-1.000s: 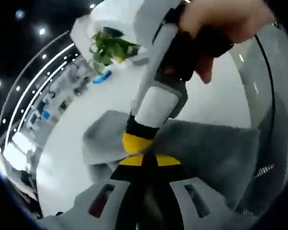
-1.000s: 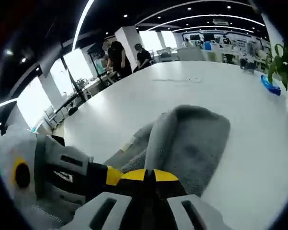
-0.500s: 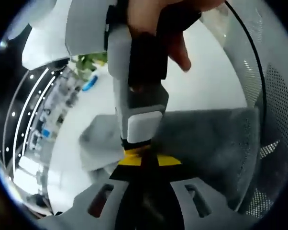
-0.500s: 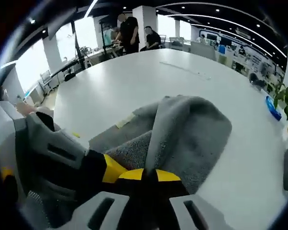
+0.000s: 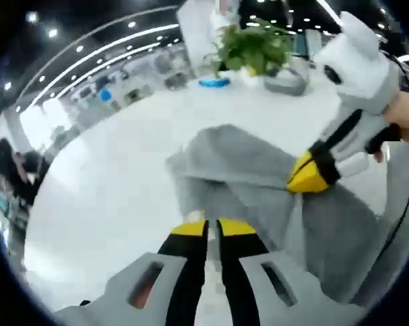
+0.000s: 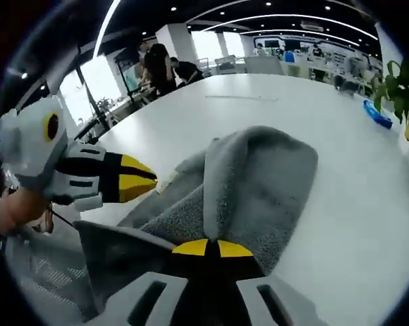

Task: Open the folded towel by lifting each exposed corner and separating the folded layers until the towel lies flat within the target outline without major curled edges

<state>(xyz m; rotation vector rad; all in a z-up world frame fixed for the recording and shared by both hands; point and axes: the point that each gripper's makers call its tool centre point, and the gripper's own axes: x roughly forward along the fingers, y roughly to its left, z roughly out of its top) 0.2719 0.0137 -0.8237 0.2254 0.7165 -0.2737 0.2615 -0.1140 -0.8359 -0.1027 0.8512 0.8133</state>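
The grey towel (image 5: 259,170) lies bunched and partly folded on the white table (image 5: 109,190). In the right gripper view the towel (image 6: 259,176) rises in a thick fold toward the camera. My right gripper (image 6: 211,248) is shut on that fold near its low edge. It enters the left gripper view from the right, where the right gripper (image 5: 303,178) has its yellow tips pressed into the cloth. My left gripper (image 5: 212,227) is shut with nothing in it, just short of the towel's near edge. The left gripper (image 6: 150,178) points at the towel's left edge, slightly apart from it.
A potted plant (image 5: 252,44) and a blue object (image 5: 215,81) stand at the table's far side. People (image 6: 160,68) stand beyond the far left end of the table (image 6: 259,109). A mesh chair back (image 6: 41,272) is close at lower left.
My left gripper has let go of the towel and drawn back off it to the side. The right gripper still holds the fold.
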